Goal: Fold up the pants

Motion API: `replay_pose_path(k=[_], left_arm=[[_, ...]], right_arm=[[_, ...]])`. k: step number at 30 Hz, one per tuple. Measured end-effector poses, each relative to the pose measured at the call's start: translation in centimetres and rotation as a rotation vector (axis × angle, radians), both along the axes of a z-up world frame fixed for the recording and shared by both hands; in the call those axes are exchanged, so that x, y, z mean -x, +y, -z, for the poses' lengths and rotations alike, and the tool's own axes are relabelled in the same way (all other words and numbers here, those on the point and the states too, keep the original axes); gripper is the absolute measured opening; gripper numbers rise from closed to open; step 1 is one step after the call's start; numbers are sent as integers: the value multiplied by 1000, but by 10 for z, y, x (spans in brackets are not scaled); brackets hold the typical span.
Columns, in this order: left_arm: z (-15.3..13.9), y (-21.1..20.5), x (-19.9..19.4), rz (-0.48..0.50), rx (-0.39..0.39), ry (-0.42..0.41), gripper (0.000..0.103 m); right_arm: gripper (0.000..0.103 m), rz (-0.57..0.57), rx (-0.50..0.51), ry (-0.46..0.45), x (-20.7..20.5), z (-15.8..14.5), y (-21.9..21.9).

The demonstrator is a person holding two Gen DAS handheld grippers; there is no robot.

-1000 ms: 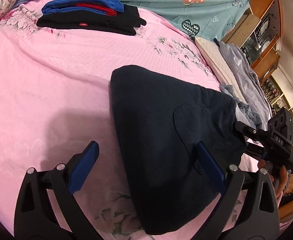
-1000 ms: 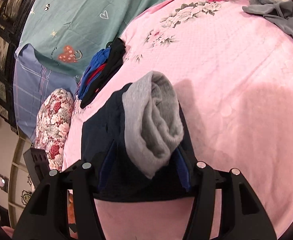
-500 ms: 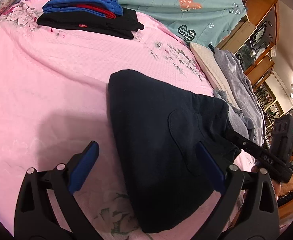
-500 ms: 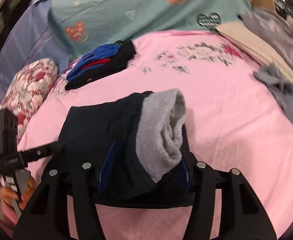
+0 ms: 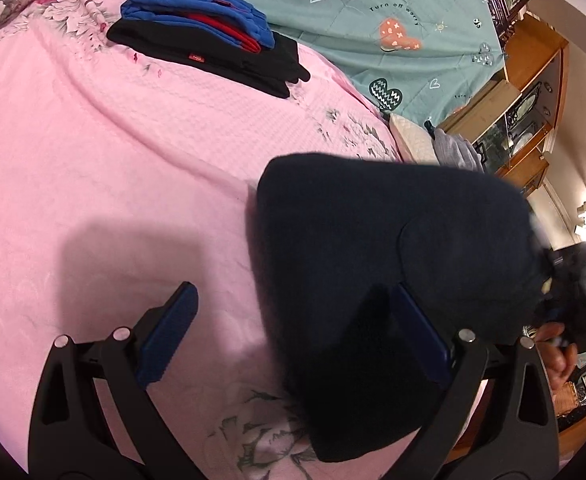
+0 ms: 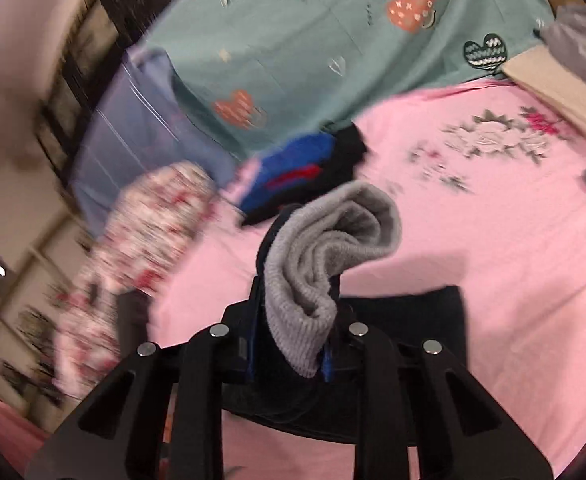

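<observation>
Dark navy pants with a grey ribbed waistband lie folded on the pink bedspread. My right gripper is closing, and its blue pads squeeze the bunched waistband. That end of the pants is lifted off the bed, and dark cloth hangs below the jaws. In the left wrist view this gripper shows blurred at the pants' right edge, held by a hand. My left gripper stands open low over the bed, its right finger above the pants and its left finger above bare sheet.
A folded stack of blue, red and black clothes lies at the far side of the bed. Behind it hangs a teal quilt. Grey garments and a wooden cabinet stand at the right. A floral pillow lies at the left.
My right gripper has narrowed onto the waistband, risen and rolled, and it pulls that end of the pants up. The left gripper has stayed open and barely shifted.
</observation>
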State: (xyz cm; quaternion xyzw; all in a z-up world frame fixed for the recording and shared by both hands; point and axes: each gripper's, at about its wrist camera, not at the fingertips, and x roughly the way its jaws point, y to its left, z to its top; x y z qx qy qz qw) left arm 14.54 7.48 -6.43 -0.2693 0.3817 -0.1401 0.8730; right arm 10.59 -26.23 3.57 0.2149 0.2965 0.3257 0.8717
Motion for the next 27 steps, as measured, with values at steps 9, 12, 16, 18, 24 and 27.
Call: replay_pose_path(k=[9, 12, 16, 18, 24, 27], left_arm=[[3, 0, -4, 0, -3, 13, 99], [4, 4, -4, -14, 18, 17, 99], [5, 10, -3, -40, 35, 16, 99], [6, 12, -2, -43, 46, 18, 99], [4, 13, 2, -40, 46, 2, 99], [2, 11, 4, -34, 39, -11, 99]], right_arm=[[45, 269, 212, 295, -17, 81, -43], [46, 359, 341, 172, 2, 51, -33], [46, 182, 418, -7, 30, 24, 13], [46, -111, 428, -44, 45, 30, 62], [46, -421, 657, -90, 68, 80, 150], [46, -399, 695, -42, 54, 93, 163]])
